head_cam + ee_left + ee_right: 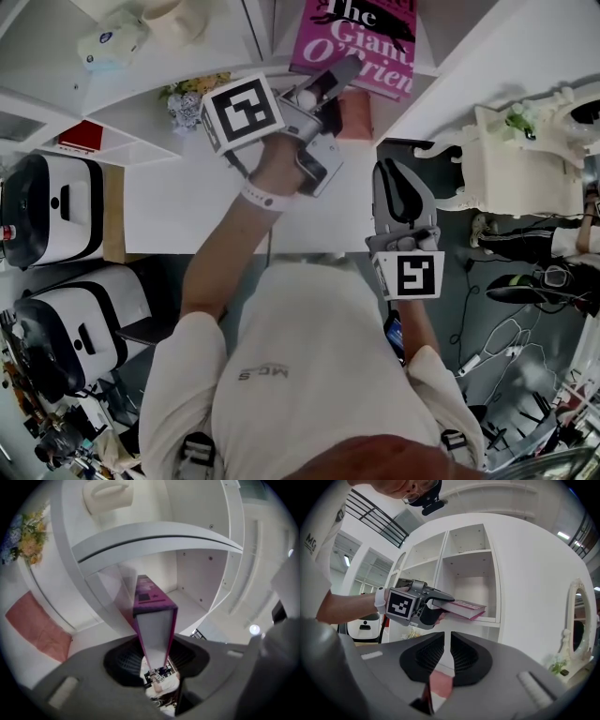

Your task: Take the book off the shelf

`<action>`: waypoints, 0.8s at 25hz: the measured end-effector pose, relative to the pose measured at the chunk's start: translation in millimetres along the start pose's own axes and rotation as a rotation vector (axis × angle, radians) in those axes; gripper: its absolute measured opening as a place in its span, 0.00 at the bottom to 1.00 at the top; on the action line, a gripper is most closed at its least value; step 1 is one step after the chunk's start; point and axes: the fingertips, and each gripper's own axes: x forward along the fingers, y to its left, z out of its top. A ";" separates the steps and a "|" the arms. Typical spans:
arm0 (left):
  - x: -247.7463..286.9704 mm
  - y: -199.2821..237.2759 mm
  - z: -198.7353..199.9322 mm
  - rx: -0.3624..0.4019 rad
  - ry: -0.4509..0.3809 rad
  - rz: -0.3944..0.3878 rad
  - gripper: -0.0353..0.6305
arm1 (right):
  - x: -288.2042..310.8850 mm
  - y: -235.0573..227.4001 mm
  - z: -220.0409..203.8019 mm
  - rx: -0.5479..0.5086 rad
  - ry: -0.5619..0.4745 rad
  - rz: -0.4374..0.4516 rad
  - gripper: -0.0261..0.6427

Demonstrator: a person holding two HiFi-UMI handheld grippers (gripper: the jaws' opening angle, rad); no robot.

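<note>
A pink-covered book [361, 42] lies flat in a compartment of the white shelf unit [468, 550], its near end sticking out past the shelf's front edge. My left gripper [328, 89] is shut on that end. In the left gripper view the page block of the book [154, 625] stands between the dark pads [124, 660]. The right gripper view shows the book [461, 607] level, with the left gripper [436, 604] clamped on it. My right gripper [398, 183] hangs lower, below the shelf and away from the book, jaws together and empty.
A small flower bunch [187, 94] sits on a shelf left of the book, and a pink cloth [35, 632] lies nearby. A red box [82, 136] and white machines [56, 211] are at the left. A white ornate dresser [525, 159] stands at the right.
</note>
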 end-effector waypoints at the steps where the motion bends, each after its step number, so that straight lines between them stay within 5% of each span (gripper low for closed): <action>1: -1.0 -0.4 -0.1 0.000 -0.005 -0.003 0.27 | -0.3 -0.1 0.3 0.000 -0.001 0.000 0.10; 20: -47.9 -12.9 -20.1 -0.040 -0.052 -0.115 0.27 | -5.8 1.6 -7.2 -0.041 0.033 0.015 0.09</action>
